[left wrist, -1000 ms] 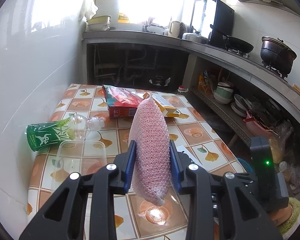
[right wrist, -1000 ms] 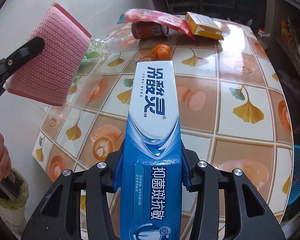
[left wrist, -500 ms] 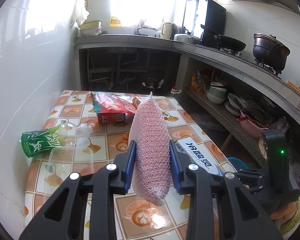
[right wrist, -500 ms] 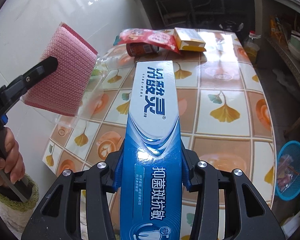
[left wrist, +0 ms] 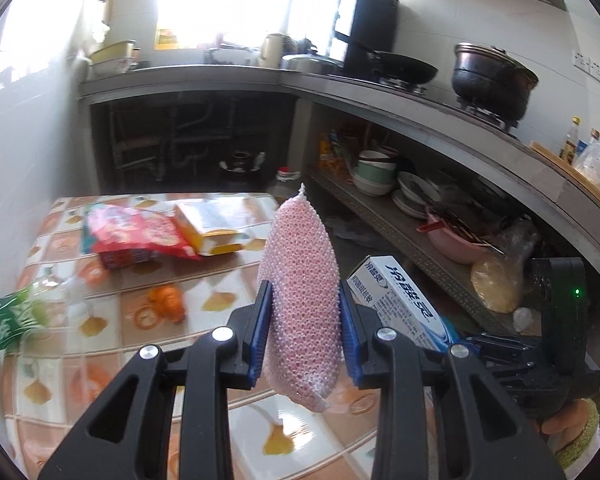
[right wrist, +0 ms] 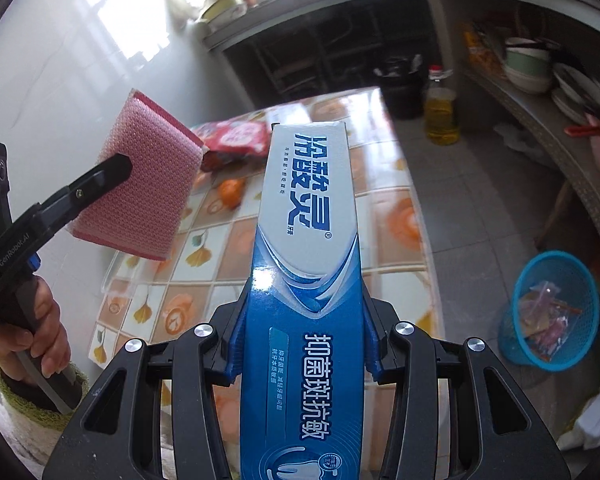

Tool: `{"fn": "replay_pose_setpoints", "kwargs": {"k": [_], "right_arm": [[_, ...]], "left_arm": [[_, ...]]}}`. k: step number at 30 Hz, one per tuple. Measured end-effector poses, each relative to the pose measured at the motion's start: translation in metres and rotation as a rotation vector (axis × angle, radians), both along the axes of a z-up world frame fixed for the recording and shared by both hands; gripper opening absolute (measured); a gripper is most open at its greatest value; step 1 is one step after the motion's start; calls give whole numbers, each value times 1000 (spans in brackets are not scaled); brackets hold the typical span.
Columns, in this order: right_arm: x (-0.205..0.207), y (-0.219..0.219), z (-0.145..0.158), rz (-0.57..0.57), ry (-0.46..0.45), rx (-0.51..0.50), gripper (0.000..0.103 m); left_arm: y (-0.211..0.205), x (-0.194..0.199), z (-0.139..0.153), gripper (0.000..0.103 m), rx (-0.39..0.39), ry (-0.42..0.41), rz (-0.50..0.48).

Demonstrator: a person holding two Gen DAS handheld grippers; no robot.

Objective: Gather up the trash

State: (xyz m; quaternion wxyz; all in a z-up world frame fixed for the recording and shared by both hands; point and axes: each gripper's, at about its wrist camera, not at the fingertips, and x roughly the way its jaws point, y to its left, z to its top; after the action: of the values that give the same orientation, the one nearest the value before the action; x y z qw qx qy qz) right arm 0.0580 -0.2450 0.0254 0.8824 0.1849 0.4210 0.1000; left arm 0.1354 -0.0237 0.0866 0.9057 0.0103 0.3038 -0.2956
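Observation:
My left gripper is shut on a pink sponge and holds it above the tiled table. My right gripper is shut on a blue and white toothpaste box, also held above the table. The sponge and left gripper show at the left in the right wrist view. The toothpaste box shows at the right in the left wrist view. A blue mesh trash basket with wrappers in it stands on the floor to the right of the table.
On the table lie a red snack bag, a yellow box, an orange peel, a green-labelled plastic bottle and a clear plastic tray. A white tiled wall is on the left. Shelves with dishes run along the right. An oil bottle stands on the floor.
Both grippers have risen and pulled back from the table with their loads. The blue basket on the floor has come into the right wrist view.

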Motion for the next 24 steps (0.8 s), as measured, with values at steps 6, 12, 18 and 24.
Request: {"fn": "replay_pose_setpoints", "kwargs": {"k": [6,12,18,24], "right_arm": [[-17,-55,-6,-133,9,41,43],[-37,-101,-20,-266,35,72,43],[-54,-140,-40,-369,76,103,43],[-66,-169,-62,-437,125,157,43]], "left_arm": [[-69,10,-5,30,11,41,-134],[-139,19,-19,30,48,94,-256],[-198,25,-39,30,91,145,-348],[-246,29,-62,31,128,207,-419]]}}
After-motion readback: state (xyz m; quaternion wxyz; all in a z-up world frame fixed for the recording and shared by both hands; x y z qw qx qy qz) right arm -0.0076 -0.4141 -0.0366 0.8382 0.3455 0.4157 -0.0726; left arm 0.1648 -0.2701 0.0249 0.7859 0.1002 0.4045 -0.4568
